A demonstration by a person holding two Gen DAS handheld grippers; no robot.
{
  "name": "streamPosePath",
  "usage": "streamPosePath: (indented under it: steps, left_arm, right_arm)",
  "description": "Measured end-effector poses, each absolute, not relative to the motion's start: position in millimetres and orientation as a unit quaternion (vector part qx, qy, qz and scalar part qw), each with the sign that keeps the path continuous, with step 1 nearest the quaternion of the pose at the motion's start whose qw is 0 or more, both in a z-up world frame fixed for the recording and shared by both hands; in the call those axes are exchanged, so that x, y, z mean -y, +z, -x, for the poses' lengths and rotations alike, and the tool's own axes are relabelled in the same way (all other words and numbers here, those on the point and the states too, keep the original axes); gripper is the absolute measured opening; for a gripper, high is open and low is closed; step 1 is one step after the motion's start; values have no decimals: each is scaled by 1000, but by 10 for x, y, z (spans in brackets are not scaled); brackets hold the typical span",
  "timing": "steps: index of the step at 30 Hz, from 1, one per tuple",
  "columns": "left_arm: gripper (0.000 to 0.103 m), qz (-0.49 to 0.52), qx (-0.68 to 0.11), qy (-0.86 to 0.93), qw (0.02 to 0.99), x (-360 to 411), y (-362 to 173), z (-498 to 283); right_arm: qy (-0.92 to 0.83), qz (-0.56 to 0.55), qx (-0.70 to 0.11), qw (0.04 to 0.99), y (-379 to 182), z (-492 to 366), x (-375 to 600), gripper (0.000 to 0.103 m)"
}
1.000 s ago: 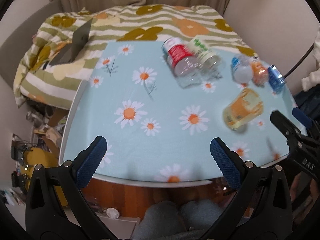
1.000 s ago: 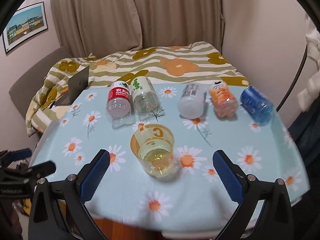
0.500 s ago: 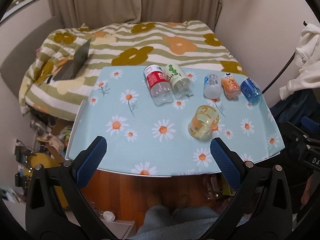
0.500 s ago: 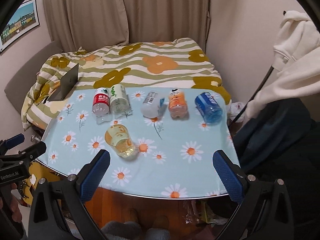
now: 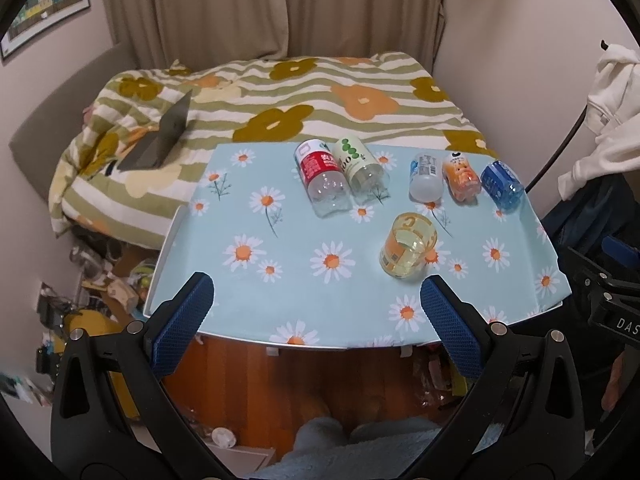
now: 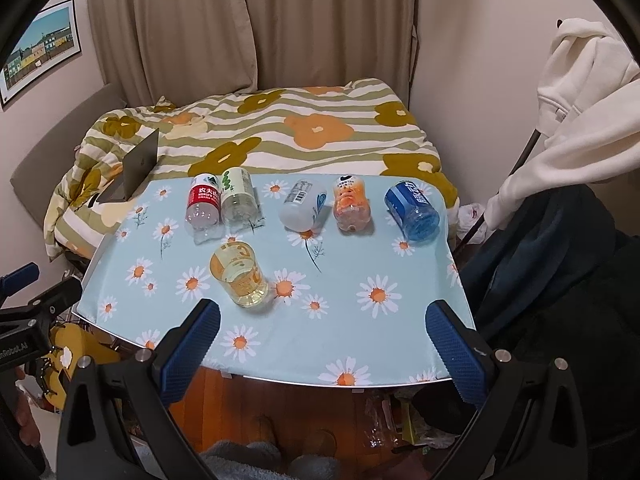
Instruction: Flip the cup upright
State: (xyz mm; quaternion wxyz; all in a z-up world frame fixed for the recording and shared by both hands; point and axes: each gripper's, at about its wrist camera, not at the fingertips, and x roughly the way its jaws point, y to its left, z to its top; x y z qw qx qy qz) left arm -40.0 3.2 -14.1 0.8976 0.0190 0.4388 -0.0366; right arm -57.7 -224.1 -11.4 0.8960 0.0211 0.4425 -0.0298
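**While both grippers hang back, the cup stands on the daisy cloth**

With its jaws spread wide and holding nothing, the left gripper (image 5: pixel 316 300) hovers off the near edge of the table (image 5: pixel 280 280). Toward the table's middle the yellow cup (image 6: pixel 239 276) stands mouth up, apart from the five bottles lying along the far edge, from the red-labelled bottle (image 6: pixel 204 204) to the blue bottle (image 6: pixel 412 210). At the right, the right gripper (image 6: pixel 324 328) is likewise spread and empty.
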Motion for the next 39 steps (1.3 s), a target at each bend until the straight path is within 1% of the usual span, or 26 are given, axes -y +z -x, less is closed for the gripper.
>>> streamPosePath:
  steps: [39]
  left_arm:
    - [103,-24,-428,-43,902,-21,-81,382]
  right_arm:
    - [-34,-30,-440,897,-42,519,2250,103]
